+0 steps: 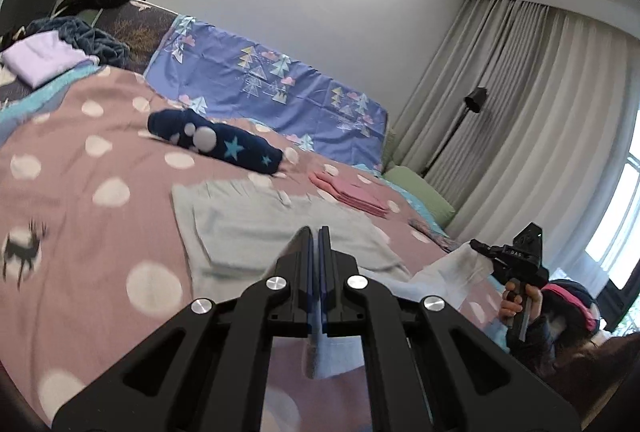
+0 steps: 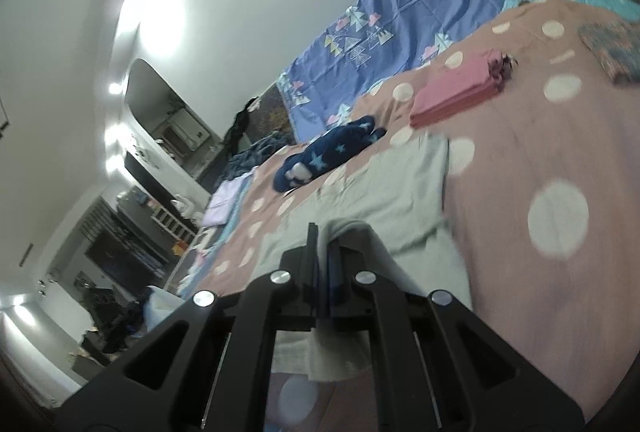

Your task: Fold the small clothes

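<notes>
Left hand-held gripper (image 1: pixel 319 232) and right hand-held gripper (image 2: pixel 322 232) each pinch the pale green garment's (image 1: pixel 240 228) edge; blurred navy bundle (image 1: pixel 216 142) at 11 o'clock.

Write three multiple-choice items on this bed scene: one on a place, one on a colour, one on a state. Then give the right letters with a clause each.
1. Where does the navy star-print garment lie?
A. on the pink dotted bedspread, beyond the pale grey-green cloth
B. on the floor
C. on the green pillow

2. What colour is the folded stack beyond the grey-green cloth?
A. yellow
B. pink
C. black

3. How does the left claw stand?
A. wide open, holding nothing
B. shut on the cloth
C. shut on the navy garment

Answers:
1 A, the left wrist view shows it on the bedspread past the cloth's far edge.
2 B, both views show a pink stack.
3 B, its fingers are together with pale fabric hanging between them; the right claw pinches the cloth likewise.
</notes>
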